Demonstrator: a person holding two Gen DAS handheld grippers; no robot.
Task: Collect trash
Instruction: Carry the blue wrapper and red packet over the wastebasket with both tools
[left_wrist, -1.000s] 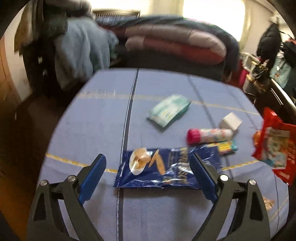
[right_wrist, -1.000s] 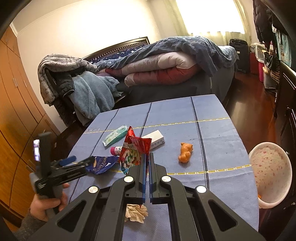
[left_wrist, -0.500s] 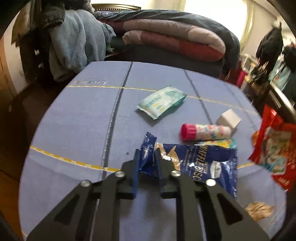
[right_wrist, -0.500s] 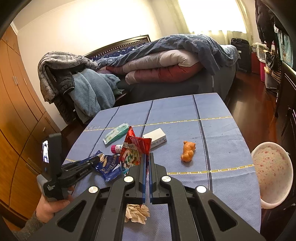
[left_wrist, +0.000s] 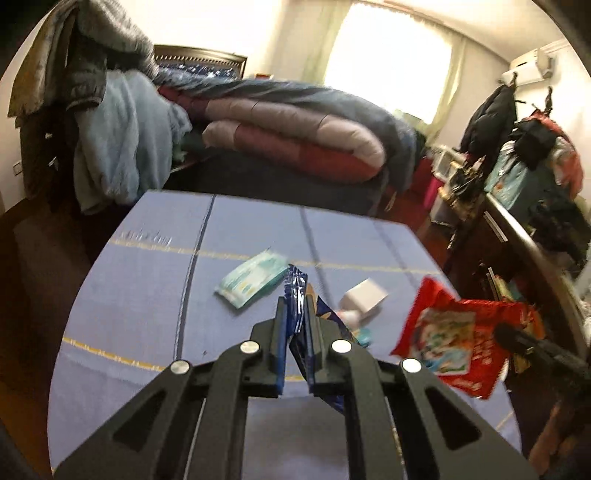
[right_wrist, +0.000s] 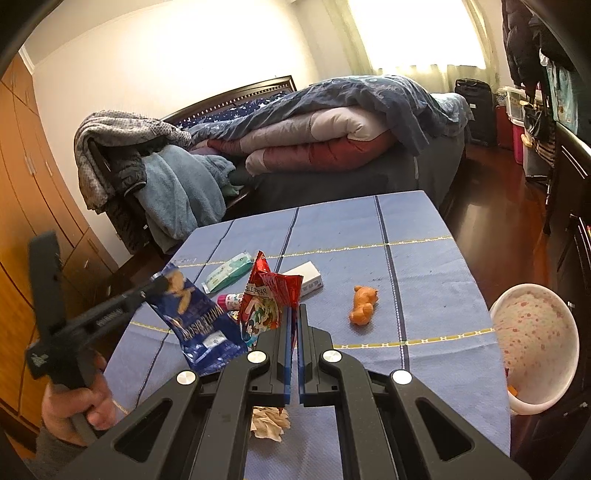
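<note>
The left gripper clamps the blue snack wrapper, which hangs clear above the bench, while the right gripper pinches the red wrapper upright.

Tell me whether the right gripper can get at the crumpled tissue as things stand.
Probably not yet. The right gripper is shut on the red wrapper, so its jaws aren't free. The tissue itself lies uncovered on the table, just beneath that gripper.

Both wrist views look down over the blue table, toward the bed.
</note>
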